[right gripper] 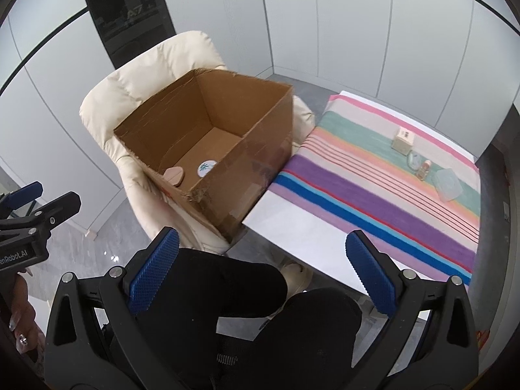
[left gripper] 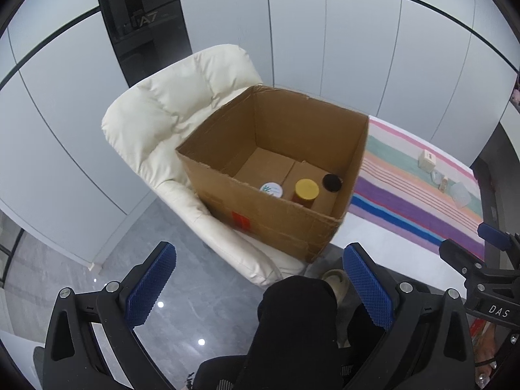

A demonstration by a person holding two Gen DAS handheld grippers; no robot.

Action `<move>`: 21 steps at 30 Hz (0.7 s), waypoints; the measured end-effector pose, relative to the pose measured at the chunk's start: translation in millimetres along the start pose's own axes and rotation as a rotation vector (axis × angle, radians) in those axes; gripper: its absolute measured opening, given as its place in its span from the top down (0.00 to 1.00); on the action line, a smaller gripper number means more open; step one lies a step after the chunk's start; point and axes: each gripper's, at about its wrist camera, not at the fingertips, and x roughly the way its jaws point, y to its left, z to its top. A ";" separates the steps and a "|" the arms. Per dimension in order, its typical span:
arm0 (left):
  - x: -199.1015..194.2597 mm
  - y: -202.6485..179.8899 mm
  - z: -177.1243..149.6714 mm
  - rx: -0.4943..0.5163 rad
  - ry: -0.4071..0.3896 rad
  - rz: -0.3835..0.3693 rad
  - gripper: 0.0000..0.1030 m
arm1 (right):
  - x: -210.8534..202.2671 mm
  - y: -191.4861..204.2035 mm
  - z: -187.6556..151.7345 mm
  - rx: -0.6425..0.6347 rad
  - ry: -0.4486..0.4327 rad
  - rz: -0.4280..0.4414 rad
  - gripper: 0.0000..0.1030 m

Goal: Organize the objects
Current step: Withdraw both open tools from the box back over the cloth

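Note:
An open cardboard box (left gripper: 292, 227) (right gripper: 234, 175) sits on a cream armchair (left gripper: 169, 113) (right gripper: 130, 91). Inside it I see a white-lidded jar (left gripper: 271, 190) (right gripper: 206, 166), a yellow-lidded jar (left gripper: 306, 190), a black lid (left gripper: 332, 182) and a beige item (right gripper: 174, 175). On the striped cloth (left gripper: 406, 201) (right gripper: 373, 188) lie a small beige box (left gripper: 426, 160) (right gripper: 403, 139), a small bottle (right gripper: 424, 169), a round clear item (right gripper: 414, 159) and a clear container (left gripper: 461, 194) (right gripper: 448, 184). My left gripper (left gripper: 260, 289) is open and empty before the box. My right gripper (right gripper: 263, 269) is open and empty above my lap.
The white table (right gripper: 302, 237) carries the cloth to the right of the chair. My black-clad legs (left gripper: 292, 325) (right gripper: 243, 308) are below both grippers. Grey floor (left gripper: 162, 308) lies to the left. White wall panels (left gripper: 357, 48) stand behind.

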 end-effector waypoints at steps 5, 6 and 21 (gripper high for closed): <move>-0.9 -20.6 2.2 0.043 -0.004 -0.027 0.00 | -11.1 -23.3 -4.0 0.047 -0.011 -0.035 0.00; -1.1 -27.3 3.1 0.058 -0.005 -0.036 0.00 | -13.7 -28.7 -5.3 0.058 -0.013 -0.042 0.00; -1.1 -129.0 7.7 0.216 -0.009 -0.164 0.00 | -60.1 -119.3 -43.3 0.229 -0.040 -0.181 0.00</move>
